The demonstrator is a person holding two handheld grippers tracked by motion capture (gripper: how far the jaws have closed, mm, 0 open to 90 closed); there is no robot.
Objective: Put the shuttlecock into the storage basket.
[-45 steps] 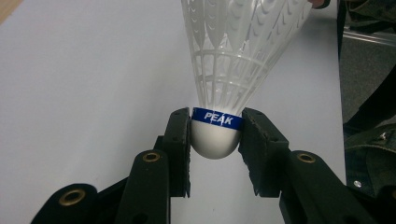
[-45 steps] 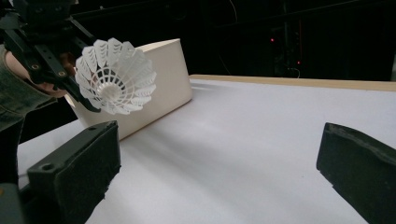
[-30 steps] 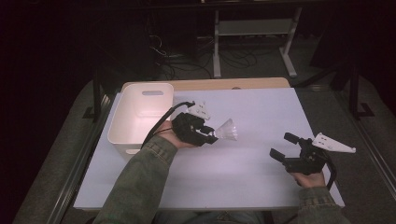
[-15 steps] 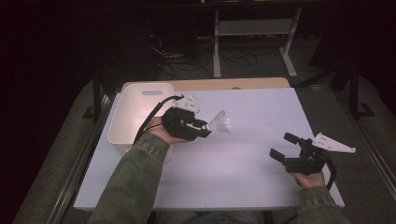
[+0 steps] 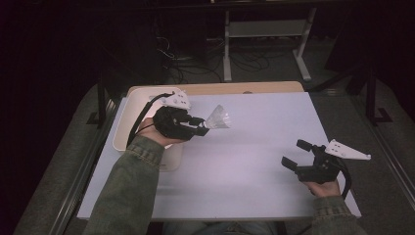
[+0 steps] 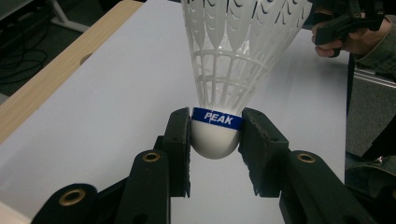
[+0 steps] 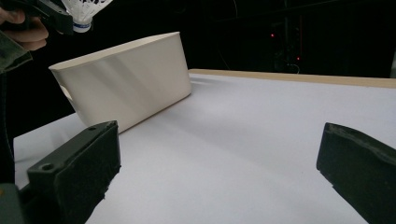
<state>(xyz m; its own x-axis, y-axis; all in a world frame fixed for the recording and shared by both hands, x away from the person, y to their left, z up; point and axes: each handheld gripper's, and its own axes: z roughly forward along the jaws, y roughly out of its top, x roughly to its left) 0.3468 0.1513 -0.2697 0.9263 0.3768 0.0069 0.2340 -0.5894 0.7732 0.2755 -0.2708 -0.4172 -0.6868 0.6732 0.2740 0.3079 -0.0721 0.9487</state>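
Note:
My left gripper (image 5: pixel 199 127) is shut on the white cork of a plastic shuttlecock (image 5: pixel 218 118) and holds it in the air beside the cream tub (image 5: pixel 128 113). In the left gripper view the shuttlecock (image 6: pixel 233 60) has a blue band reading PEAK, and its cork sits squeezed between the two pads (image 6: pixel 180 140). The skirt points away from the hand, toward the table's middle. My right gripper (image 5: pixel 298 153) rests low near the front right of the white table top (image 5: pixel 254 161), jaws wide apart with nothing between them. In the right gripper view the tub (image 7: pixel 126 86) stands ahead at left, with the shuttlecock (image 7: pixel 86 11) above it.
A wooden strip (image 5: pixel 235 88) runs along the table's far edge. Behind it are a metal stand (image 5: pixel 264 34) and cables on a dark floor. Dark rails flank both table sides.
My left gripper has lifted the shuttlecock and carried it back and left, to beside the tub. The right gripper has stayed put, open.

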